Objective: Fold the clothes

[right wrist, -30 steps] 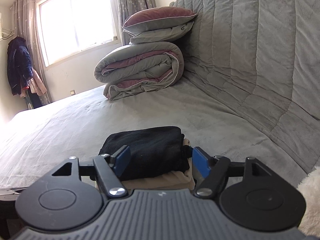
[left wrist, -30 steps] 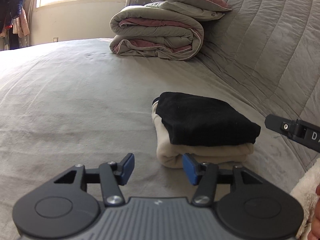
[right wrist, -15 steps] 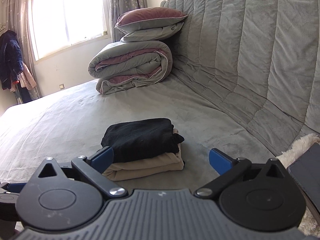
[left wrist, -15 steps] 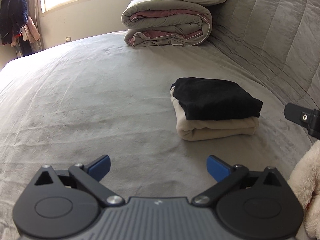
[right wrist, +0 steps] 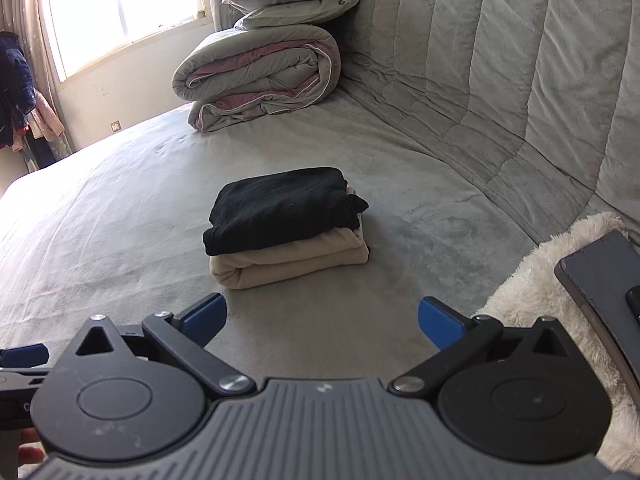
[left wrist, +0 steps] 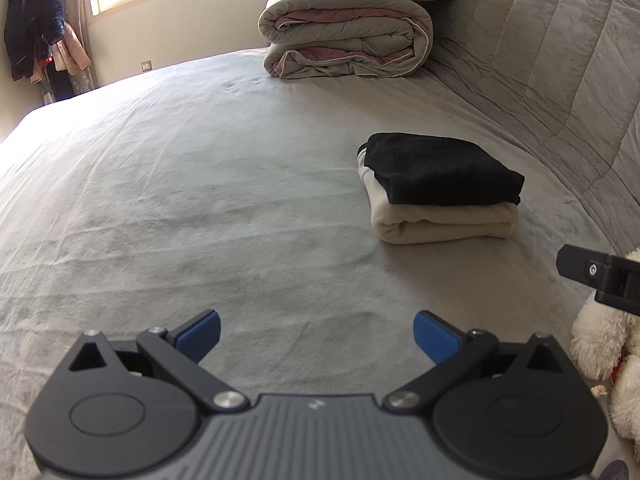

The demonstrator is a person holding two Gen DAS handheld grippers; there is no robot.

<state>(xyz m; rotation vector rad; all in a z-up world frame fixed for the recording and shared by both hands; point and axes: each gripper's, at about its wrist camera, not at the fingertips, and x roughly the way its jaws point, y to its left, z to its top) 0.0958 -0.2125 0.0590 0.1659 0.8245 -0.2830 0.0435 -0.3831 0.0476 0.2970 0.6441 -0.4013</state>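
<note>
While both tongs [left wrist: 316,334] [right wrist: 322,316] gape empty, folded clothes [right wrist: 286,226] lie ahead — untouched.

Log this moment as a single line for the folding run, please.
left gripper: open, empty | right gripper: open, empty | black garment: folded, stacked on beige garment | stack: on grey bed, untouched

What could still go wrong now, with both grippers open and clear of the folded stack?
1. The black garment sits askew on the beige one, with a corner overhanging; a nudge might slide it off.
2. The right gripper is close to the fluffy white throw and the dark flat device on it; swinging sideways could snag them.
</note>
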